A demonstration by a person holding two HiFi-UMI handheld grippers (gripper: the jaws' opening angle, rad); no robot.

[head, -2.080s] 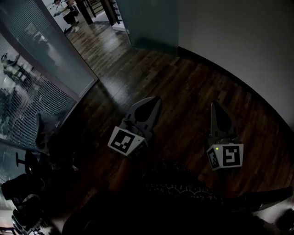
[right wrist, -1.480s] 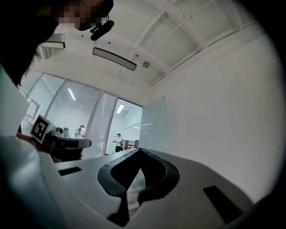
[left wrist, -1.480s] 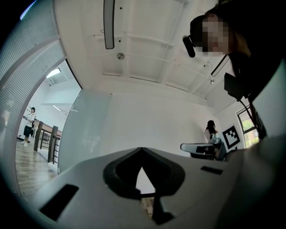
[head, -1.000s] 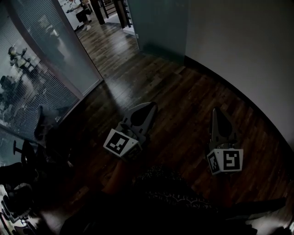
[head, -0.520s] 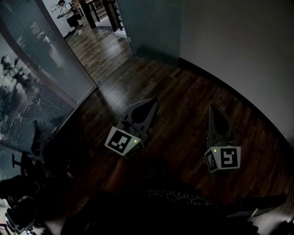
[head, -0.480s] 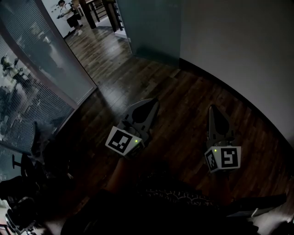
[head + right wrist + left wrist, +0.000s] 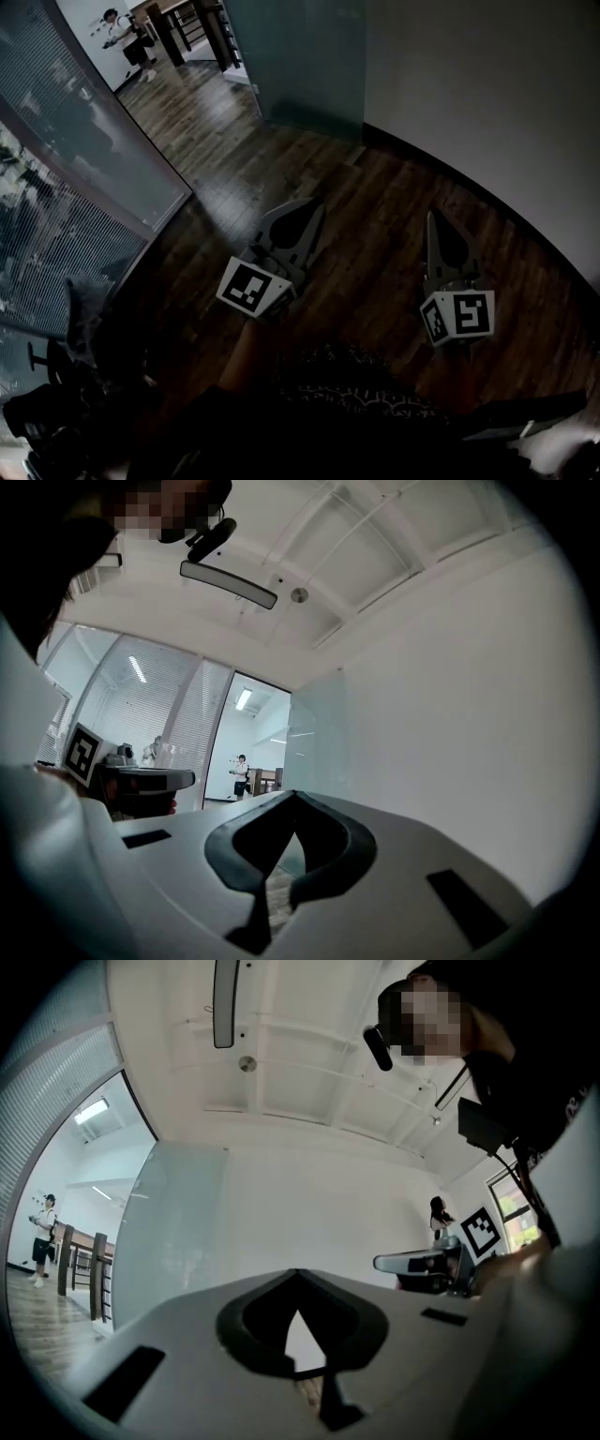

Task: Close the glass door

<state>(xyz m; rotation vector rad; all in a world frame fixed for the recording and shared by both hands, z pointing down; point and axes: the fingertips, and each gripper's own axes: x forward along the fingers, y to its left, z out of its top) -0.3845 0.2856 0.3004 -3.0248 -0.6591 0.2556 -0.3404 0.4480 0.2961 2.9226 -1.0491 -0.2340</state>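
Glass door point(image 7: 305, 66), frosted and pale green, stands swung open along the white wall point(image 7: 487, 94), well ahead across the dark wood floor point(image 7: 375, 244). Left claw point(image 7: 312, 203) and right claw point(image 7: 432, 218), both pinched together and empty, would best meet its free edge squarely and swing it steadily across the doorway point(image 7: 178, 84).

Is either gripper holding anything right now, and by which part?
Nothing is held. The left gripper and the right gripper both have their jaws together and empty, apart from the glass door.
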